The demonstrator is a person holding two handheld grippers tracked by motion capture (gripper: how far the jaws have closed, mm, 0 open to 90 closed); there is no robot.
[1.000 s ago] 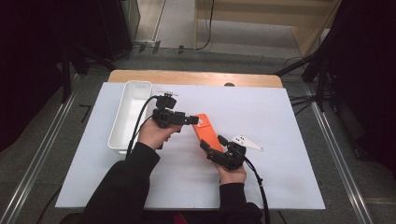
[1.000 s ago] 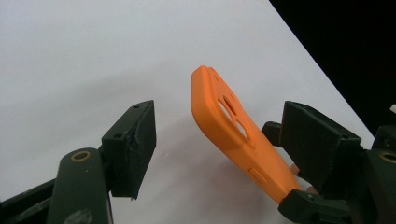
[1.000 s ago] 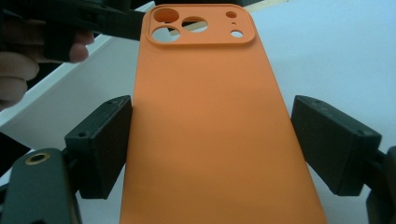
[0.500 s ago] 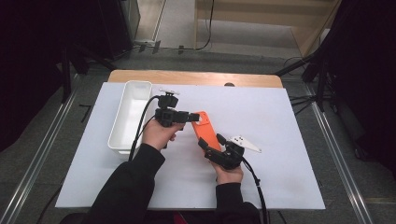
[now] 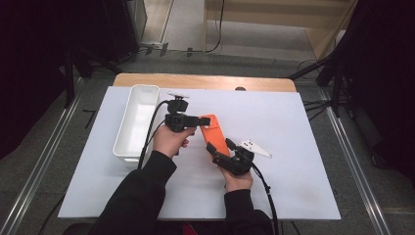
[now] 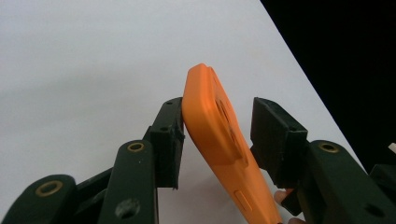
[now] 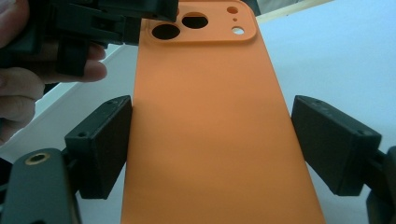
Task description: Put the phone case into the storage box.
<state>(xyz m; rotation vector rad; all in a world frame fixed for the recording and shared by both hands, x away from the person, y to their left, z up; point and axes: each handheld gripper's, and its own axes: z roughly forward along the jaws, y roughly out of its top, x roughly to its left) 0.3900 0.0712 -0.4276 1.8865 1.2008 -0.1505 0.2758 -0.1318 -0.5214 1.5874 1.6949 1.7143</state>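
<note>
Here, the orange phone case (image 5: 214,133) is held above the white table cover (image 5: 293,161), between the two hands, with its camera cut-outs at the far end. The right gripper (image 5: 219,152) has the near end of the case across its width; in the right gripper view (image 7: 212,140) the left pad lies against the case's edge, while the right pad stands a little off the other edge (so a firm pinch cannot be confirmed there). The left gripper (image 5: 195,121) reaches in from the left at the far, camera end of the case. Its jaws have just been closing, with the case (image 6: 219,140) between them: in the left gripper view (image 6: 217,135) one pad touches the back face, and the other appears to stand just off the inner side. A white bin (image 5: 137,122) sits on the cover to the left, just beside the left hand (image 5: 171,141). The right hand (image 5: 238,178) is below the case, nearer the person.
</note>
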